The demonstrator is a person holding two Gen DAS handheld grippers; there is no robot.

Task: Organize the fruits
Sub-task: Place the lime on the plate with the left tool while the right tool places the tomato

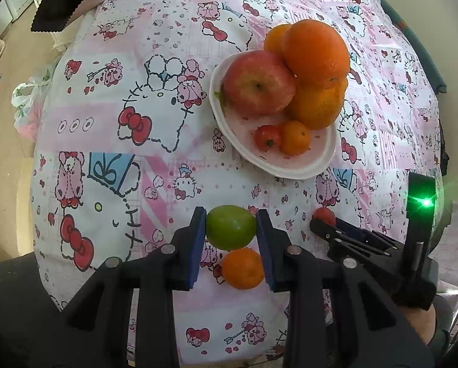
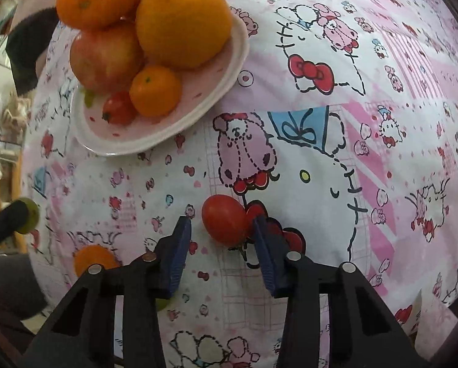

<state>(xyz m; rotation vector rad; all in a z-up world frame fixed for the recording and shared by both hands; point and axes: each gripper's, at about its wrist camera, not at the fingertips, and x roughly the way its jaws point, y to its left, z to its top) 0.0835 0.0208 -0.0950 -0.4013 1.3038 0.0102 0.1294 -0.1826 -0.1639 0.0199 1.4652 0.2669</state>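
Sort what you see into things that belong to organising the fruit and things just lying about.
Belongs to the job:
- green fruit in the left gripper
- tomato between the right gripper's open jaws
- small orange on the cloth
- plate of piled fruit

Lying about:
- plastic bag
- dark fabric

The cloth (image 1: 167, 168) is white and pink, with cartoon cats, red bows, pink puppies and blue boxes on it. The plate (image 1: 290, 170) is white with a pink middle. On it sit a red and yellow apple (image 1: 258, 82), big orange oranges (image 1: 316, 52), a little orange fruit (image 1: 295, 138) and a little red tomato (image 1: 267, 137). The left tongs (image 1: 230, 227) are black with blue pads, and the fruit between them (image 1: 230, 227) is green. The right tongs (image 2: 221, 230) are black and blue too, beside a red tomato (image 2: 224, 219).
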